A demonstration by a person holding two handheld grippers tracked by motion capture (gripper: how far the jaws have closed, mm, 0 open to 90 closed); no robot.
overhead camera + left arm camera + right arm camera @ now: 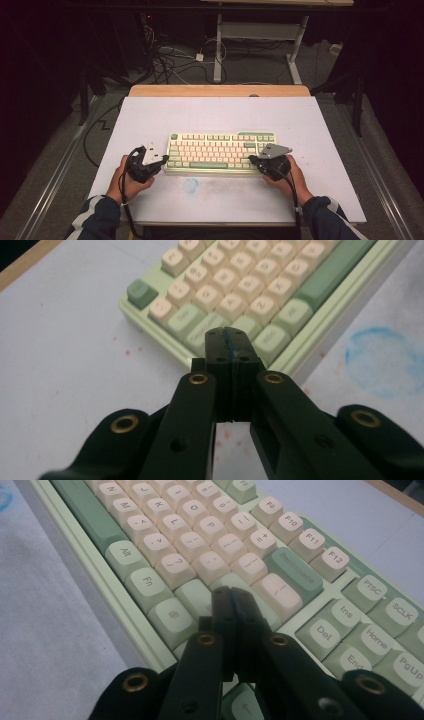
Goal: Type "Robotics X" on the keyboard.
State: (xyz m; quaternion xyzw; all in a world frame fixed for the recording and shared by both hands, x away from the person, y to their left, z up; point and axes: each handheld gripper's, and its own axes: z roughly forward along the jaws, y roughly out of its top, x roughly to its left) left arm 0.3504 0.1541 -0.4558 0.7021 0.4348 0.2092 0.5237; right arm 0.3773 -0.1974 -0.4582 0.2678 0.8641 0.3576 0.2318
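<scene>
The left gripper [161, 160], jaws pressed together on nothing, sits at the keyboard's [220, 150] nine o'clock end, its tip just over the bottom-left keys. The one keyboard lies mid-table [150, 115], with a blue ring stain [190, 185] at its six o'clock. The right gripper [254, 160], also pinched together and empty, hovers over the three o'clock keys. Two grippers are poised; judging by that, key pressing looks barely underway.
</scene>
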